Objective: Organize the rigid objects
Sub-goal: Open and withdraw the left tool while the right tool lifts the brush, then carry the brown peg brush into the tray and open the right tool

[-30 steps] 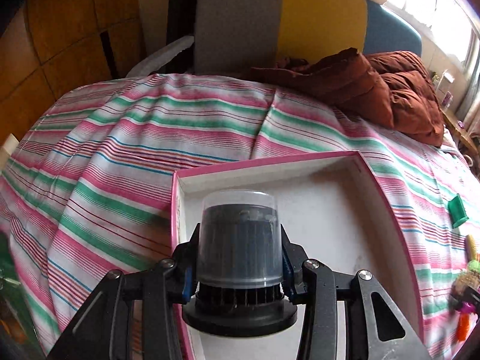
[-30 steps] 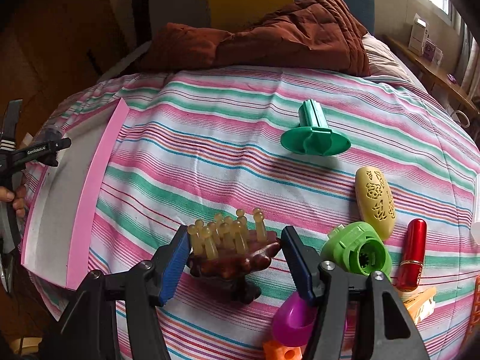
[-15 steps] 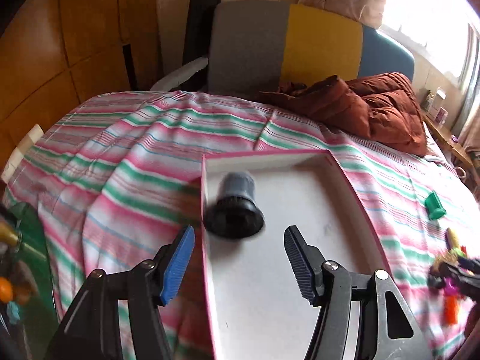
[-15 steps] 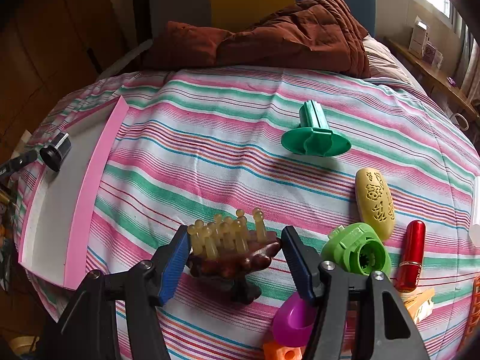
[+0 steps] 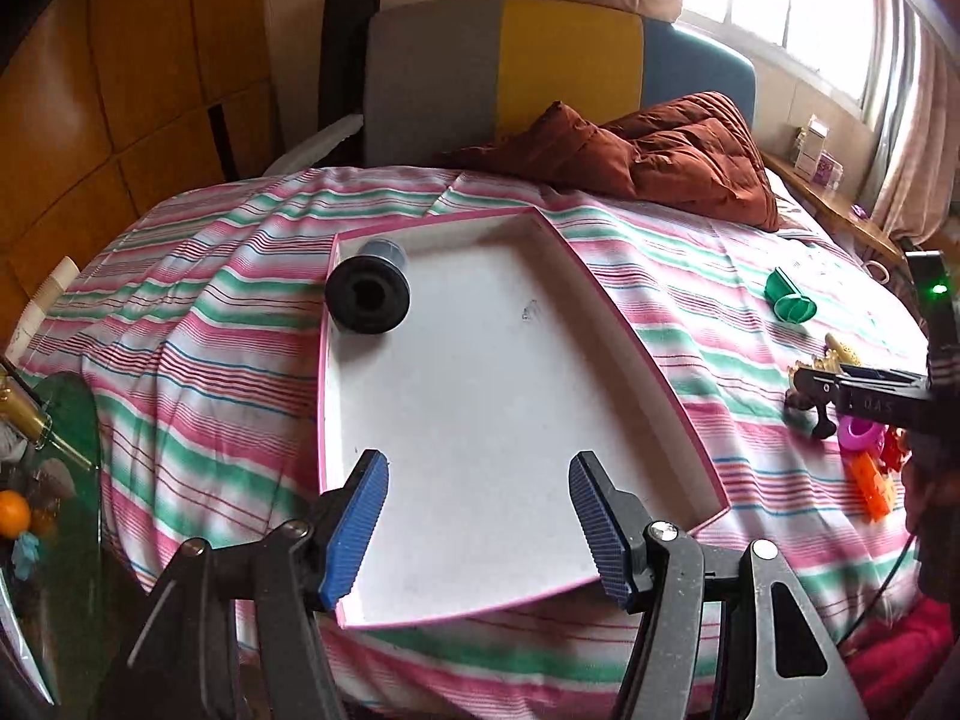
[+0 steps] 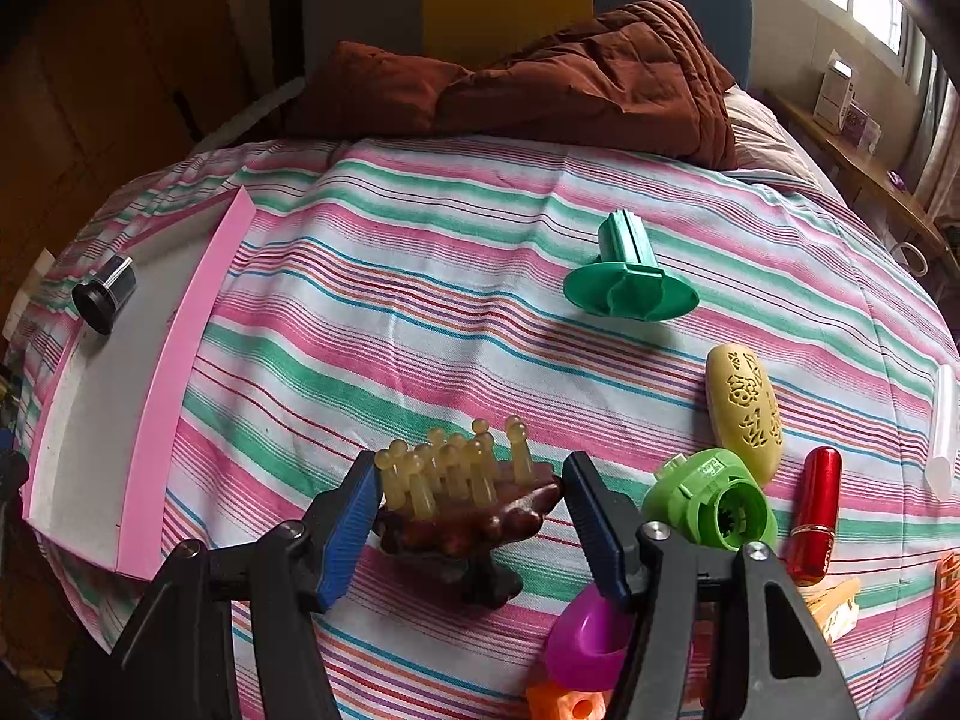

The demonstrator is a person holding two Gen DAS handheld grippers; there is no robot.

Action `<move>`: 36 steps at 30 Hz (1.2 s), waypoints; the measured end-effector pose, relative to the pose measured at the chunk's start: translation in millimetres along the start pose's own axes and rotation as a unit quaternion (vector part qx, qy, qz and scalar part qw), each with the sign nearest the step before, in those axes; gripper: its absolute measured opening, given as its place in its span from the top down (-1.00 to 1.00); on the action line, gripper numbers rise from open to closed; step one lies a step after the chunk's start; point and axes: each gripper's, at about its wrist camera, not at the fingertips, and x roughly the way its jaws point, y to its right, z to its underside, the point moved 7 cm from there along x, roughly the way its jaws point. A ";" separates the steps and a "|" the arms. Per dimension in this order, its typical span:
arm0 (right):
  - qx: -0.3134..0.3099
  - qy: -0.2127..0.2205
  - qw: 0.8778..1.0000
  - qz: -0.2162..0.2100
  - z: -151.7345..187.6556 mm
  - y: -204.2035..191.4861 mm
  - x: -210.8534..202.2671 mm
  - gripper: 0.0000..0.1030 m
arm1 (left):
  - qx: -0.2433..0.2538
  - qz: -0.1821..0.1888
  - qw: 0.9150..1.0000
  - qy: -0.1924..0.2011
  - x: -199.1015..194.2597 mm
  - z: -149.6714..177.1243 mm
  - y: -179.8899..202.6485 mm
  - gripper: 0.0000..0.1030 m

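Released since a second ago, our dark cylindrical capped container (image 5: 368,294) lies inside the pink-rimmed white tray (image 5: 630,348). Our left gripper (image 5: 474,516) has backed away, jaws apart and empty. Our right gripper (image 6: 471,516) brackets the brown knobbed massager (image 6: 468,498), pads apparently not pressing.

Black grippers (image 5: 474,522), ribbed blue pads (image 5: 354,531), apparently rubber.

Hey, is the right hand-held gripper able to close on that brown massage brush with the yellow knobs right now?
Probably yes. The right hand-held gripper stands open with the brown massage brush between its blue pads, nothing blocking. The green round piece and purple cup sit just outside the right finger.
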 end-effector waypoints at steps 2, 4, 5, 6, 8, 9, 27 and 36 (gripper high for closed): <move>-0.001 0.001 1.000 0.002 0.0 -0.3 0.0 -0.22 | 0.002 -0.003 1.000 0.000 -2.7 2.9 0.7 -0.24; -0.001 0.002 1.000 0.003 0.0 -0.2 0.1 -0.22 | 0.000 -0.004 1.000 -0.001 -4.5 5.0 -1.1 -0.24; -0.002 0.003 1.000 0.003 0.0 -0.1 0.1 -0.22 | -0.001 -0.007 1.000 0.000 -4.9 5.6 -2.9 -0.24; -0.003 0.004 1.000 0.004 0.3 -0.4 0.3 -0.22 | -0.003 -0.010 1.000 0.000 -5.4 6.1 -4.8 -0.24; -0.007 0.006 1.000 0.007 0.6 -1.1 0.3 -0.22 | -0.006 -0.012 1.000 0.001 -7.0 7.4 -9.0 -0.24; -0.008 0.008 1.000 0.008 0.6 -1.5 0.3 -0.22 | -0.008 -0.015 1.000 0.003 -8.4 7.4 -11.3 -0.24; -0.018 0.022 0.999 -0.036 -9.2 -55.5 -24.2 -0.20 | -0.054 -0.027 0.998 0.011 -18.0 18.9 -60.9 -0.24; -0.048 0.024 0.990 -0.133 -30.2 -141.3 -48.0 -0.21 | -0.089 -0.032 0.996 0.008 -13.5 29.3 -87.4 -0.24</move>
